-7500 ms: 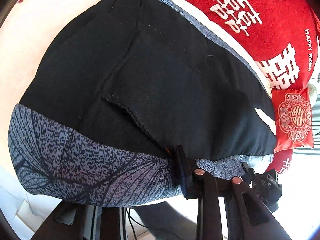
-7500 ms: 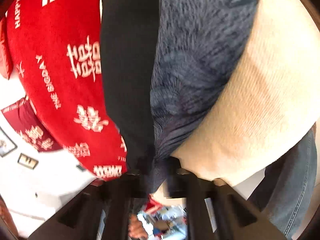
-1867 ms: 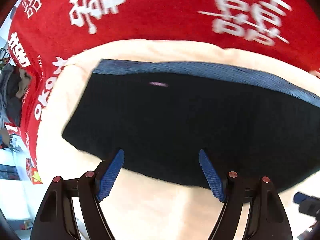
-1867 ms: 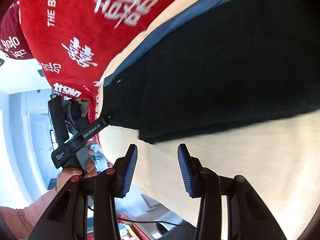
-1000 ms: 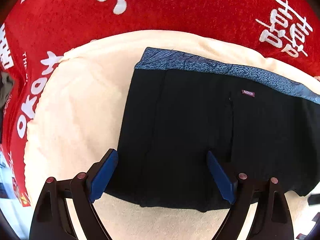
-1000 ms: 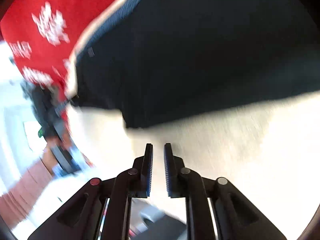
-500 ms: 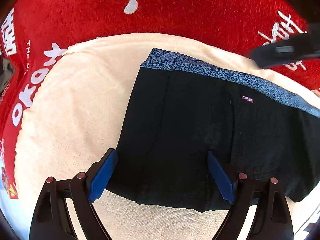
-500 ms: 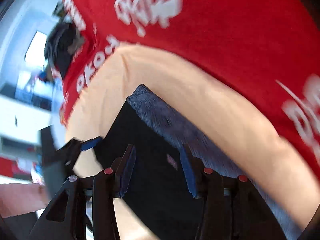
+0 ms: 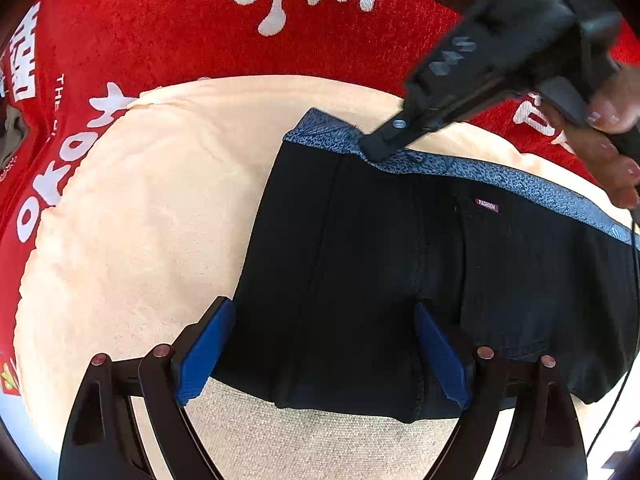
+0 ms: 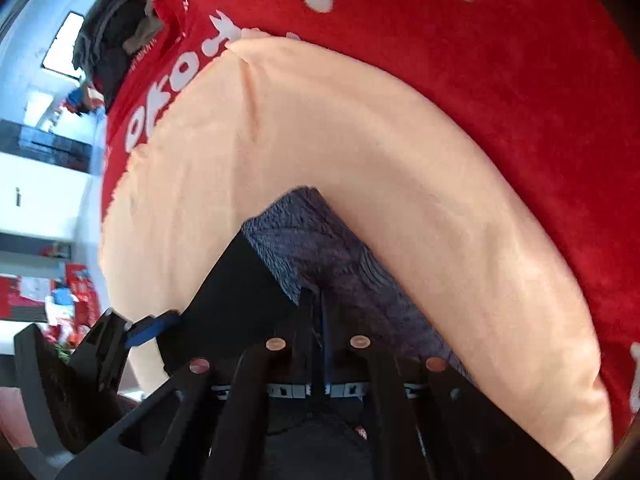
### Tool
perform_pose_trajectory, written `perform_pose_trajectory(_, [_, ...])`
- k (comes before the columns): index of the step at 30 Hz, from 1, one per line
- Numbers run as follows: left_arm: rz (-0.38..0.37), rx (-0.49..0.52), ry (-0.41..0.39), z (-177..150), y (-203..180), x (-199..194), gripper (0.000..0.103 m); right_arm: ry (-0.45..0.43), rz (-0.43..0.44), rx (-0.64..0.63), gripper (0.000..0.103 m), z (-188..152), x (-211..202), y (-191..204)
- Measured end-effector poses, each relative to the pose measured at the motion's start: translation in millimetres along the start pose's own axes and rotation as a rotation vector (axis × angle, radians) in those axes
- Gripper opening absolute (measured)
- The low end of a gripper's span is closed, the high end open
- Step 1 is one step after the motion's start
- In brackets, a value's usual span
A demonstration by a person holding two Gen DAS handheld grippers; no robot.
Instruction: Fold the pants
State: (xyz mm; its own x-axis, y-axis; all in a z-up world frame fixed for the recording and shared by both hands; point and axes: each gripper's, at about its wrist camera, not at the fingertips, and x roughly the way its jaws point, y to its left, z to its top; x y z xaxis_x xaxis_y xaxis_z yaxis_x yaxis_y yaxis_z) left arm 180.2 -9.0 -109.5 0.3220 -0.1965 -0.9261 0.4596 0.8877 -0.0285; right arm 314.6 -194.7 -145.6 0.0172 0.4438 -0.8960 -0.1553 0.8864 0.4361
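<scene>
My right gripper (image 9: 380, 148) has just closed, fingers pinching the patterned waistband (image 9: 492, 174) of the black pants (image 9: 360, 272) on the cream blanket (image 9: 152, 216). My left gripper (image 9: 320, 344) hangs spread over the near hem. A thin pinch could slip, spoiling the fold. A second ago the right was off the cloth.

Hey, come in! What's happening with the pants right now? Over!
Left gripper open, jaws straddling the near edge of the pants. Right gripper just closed on the patterned waistband. Pants folded on the cream towel. Nothing in the way.
</scene>
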Motion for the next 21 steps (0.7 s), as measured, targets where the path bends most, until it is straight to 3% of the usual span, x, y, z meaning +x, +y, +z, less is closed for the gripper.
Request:
perform_pose_trajectory(6, [-0.002,-0.003,0.038,6,3,-1,0.093,-0.093,-0.01,0.126,0.008,3,0,-3])
perform_pose_trajectory(7, [0.004,0.004,0.045,8,2,-3,0.093,-0.112,-0.012,0.124,0.013,-4,-10,-2])
perform_pose_trajectory(10, [0.0,0.015,0.026,16,-1,-17,0.093,-0.155,-0.029,0.085,0.055,-31,-43,-6])
perform_pose_trajectory(12, [-0.016,0.0,0.012,22,-5,-21,0.093,-0.173,-0.069,0.039,0.055,-43,-62,-19])
perform_pose_trajectory(16, [-0.034,-0.014,0.044,21,-12,-8,0.093,-0.129,-0.009,0.095,0.055,-40,-63,-47])
perform_pose_trajectory(18, [-0.003,0.003,0.061,9,-14,3,0.093,-0.131,0.031,0.1,0.055,-31,-55,-46])
perform_pose_trajectory(21, [0.023,0.06,0.013,0,-19,0,0.093,-0.108,0.054,0.04,0.055,-15,-36,-29])
